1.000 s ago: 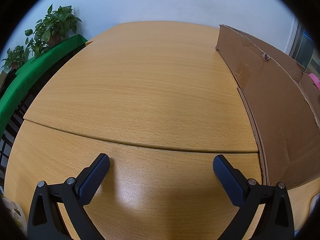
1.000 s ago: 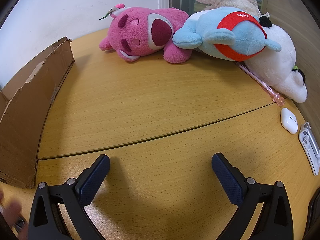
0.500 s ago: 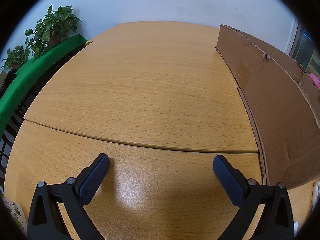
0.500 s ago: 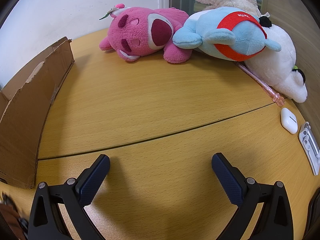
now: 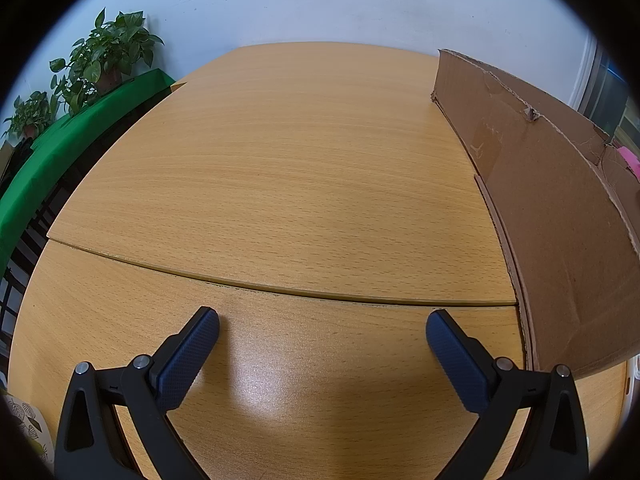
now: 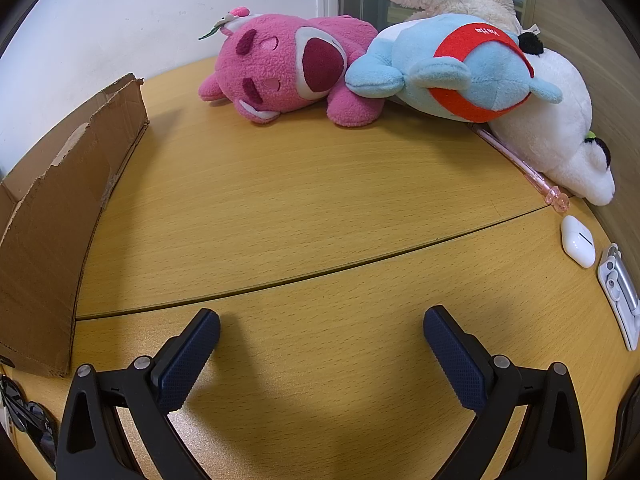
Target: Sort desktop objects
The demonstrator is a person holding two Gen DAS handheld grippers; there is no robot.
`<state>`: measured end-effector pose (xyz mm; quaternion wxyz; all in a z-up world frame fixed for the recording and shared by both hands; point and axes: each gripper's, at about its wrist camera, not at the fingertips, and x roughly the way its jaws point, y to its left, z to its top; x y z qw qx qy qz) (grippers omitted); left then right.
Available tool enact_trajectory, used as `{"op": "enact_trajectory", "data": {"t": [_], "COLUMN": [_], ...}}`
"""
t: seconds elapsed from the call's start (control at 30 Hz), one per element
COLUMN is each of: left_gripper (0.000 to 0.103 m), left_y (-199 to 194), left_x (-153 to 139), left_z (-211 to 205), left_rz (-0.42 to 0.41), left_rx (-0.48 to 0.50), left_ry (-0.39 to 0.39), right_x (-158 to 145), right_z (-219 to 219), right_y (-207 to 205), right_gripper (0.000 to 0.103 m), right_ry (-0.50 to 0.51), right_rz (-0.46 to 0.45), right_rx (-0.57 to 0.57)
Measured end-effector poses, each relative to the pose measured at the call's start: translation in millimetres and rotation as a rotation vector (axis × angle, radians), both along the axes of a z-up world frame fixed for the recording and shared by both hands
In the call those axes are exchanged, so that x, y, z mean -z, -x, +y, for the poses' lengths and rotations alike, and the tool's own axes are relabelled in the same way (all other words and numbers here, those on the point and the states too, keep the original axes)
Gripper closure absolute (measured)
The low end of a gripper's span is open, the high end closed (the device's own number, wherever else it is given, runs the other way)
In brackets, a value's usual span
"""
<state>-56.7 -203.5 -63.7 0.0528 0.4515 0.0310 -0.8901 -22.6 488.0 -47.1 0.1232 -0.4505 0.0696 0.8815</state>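
Pink plush bear (image 6: 288, 68) lies against a blue plush (image 6: 452, 68) on the desk (image 6: 304, 200).

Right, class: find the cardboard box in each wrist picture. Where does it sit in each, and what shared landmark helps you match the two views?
Left wrist view: the cardboard box fills the right side, its wall running from far to near.
Right wrist view: the cardboard box stands at the left edge.
Shared landmark: the curved seam in the wooden desk, which runs up to the box in both views.
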Motion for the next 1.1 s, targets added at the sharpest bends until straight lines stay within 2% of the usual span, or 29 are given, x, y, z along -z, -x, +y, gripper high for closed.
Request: {"op": "enact_trajectory", "data": {"t": [0.57,0.7,0.73,0.8,0.83,0.9,1.0,1.1], "left_gripper": [0.000,0.001,0.003,0.003,0.003,0.003,0.002,0.002], "left_y": [0,-8,-18,-47,-66,-95,-135,-163], "left_x": [0,-3,-11,-41,-64,-101,-148,-163], "left_z": [1,6,6,5,7,15,42,84], "left_rz": [0.000,-0.061,-0.047,0.054,0.106,0.162,0.212,0.207], "left_rx": [0.000,0.032,0.028,0.019,0.025,0.046,0.161,0.331], "left_ry": [0.001,-0.010,-0.027,-0.085,-0.118,-0.161,-0.247,-0.285], "right_x": [0,-2,-3,-15,-30,-62,-108,-144], "right_z": [2,-7,-7,-25,-40,-65,-112,-165], "right_y": [8,-6,-12,-34,-50,-78,-114,-147], "right_gripper": [0.000,0.000,0.000,0.000,0.000,0.000,0.000,0.000], "right_ry": [0.000,0.011,0.011,-0.030,-0.058,-0.089,-0.104,-0.039], "right_rz": [-0.001,-0.035,-0.026,0.002,0.023,0.071,0.149,0.220], "right_rx": [0.014,0.031,0.022,-0.041,-0.099,-0.206,-0.395,-0.638]}}
